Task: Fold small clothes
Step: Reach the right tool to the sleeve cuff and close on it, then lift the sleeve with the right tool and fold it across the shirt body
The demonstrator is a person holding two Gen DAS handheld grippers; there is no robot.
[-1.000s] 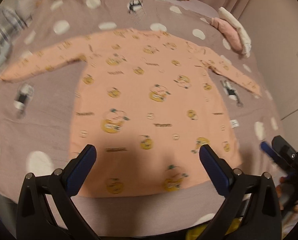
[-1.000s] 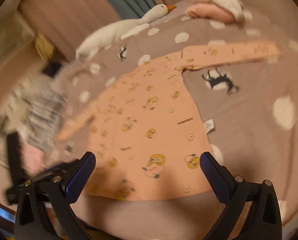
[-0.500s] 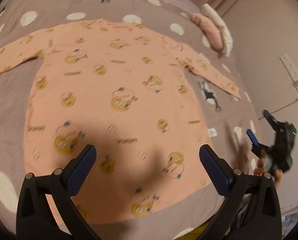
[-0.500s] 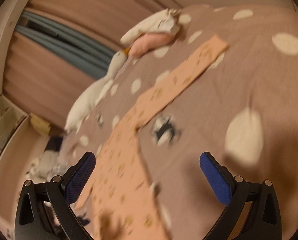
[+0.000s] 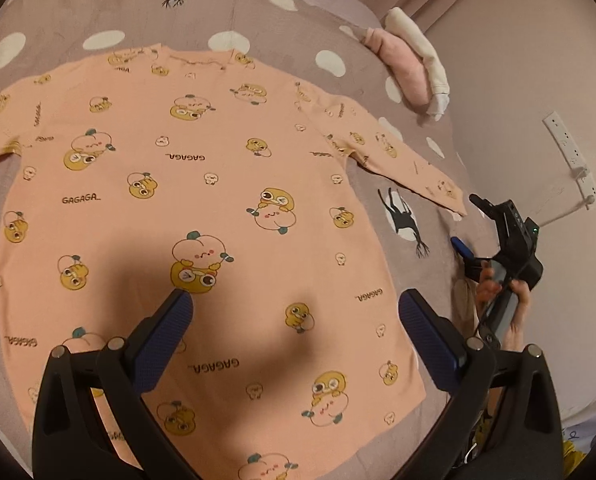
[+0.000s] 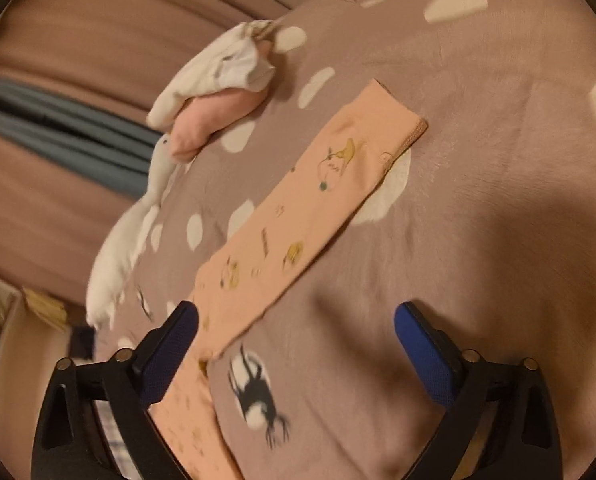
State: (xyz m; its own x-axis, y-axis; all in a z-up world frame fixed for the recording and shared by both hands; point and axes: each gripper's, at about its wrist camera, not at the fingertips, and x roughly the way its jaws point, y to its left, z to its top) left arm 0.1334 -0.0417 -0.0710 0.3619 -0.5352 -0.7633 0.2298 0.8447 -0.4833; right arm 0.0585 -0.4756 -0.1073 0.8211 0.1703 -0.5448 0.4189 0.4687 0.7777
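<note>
the orange shirt (image 5: 201,208) lies flat on the bed (image 5: 49,12), front side down or up i cannot tell, with both sleeves spread out to the sides. the left hand-held gripper (image 5: 295,320) hangs above the lower part of the shirt, wide open, with nothing between its fingers. the right hand-held gripper (image 6: 295,332) is also wide open and empty, above the right sleeve (image 6: 318,196), near the cuff.

the first risk, i think, is at this sleeve: the cloth is thin and lies close on the soft cover, so the fingers may pinch the bed cover together with it, or take only one layer. then the sleeve would twist when it is folded in. the folded pile (image 5: 414,64) sits near the sleeve end, and a wide swing could push it.
</note>
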